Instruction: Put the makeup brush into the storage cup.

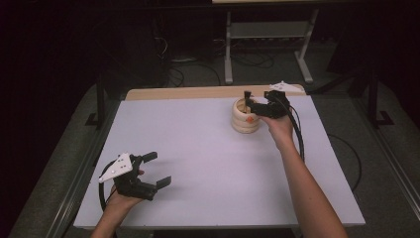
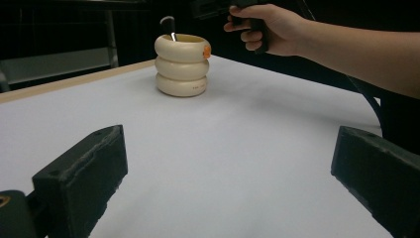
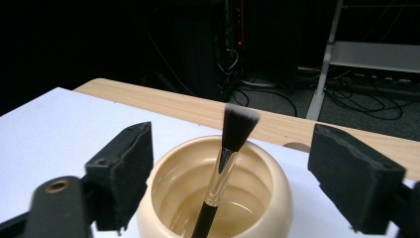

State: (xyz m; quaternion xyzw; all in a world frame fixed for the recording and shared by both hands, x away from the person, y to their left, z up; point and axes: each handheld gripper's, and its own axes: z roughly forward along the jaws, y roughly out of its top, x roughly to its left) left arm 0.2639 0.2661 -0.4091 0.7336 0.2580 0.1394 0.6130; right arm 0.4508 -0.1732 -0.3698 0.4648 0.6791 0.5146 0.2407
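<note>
My left gripper (image 1: 161, 170) idles open at the near left, well apart, while my right gripper (image 3: 233, 173) straddles, jaws wide, the black-handled makeup brush (image 3: 225, 163) standing bristles-up in the cream ribbed ceramic pot (image 3: 275, 198) at the white table's (image 1: 208, 163) far side.

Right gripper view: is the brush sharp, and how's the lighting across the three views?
Right gripper view: brush sharp, black jaws slightly soft, background dark. Left gripper view: holder fairly clear, jaws blurred. High view: white table evenly lit, dark surroundings.
</note>
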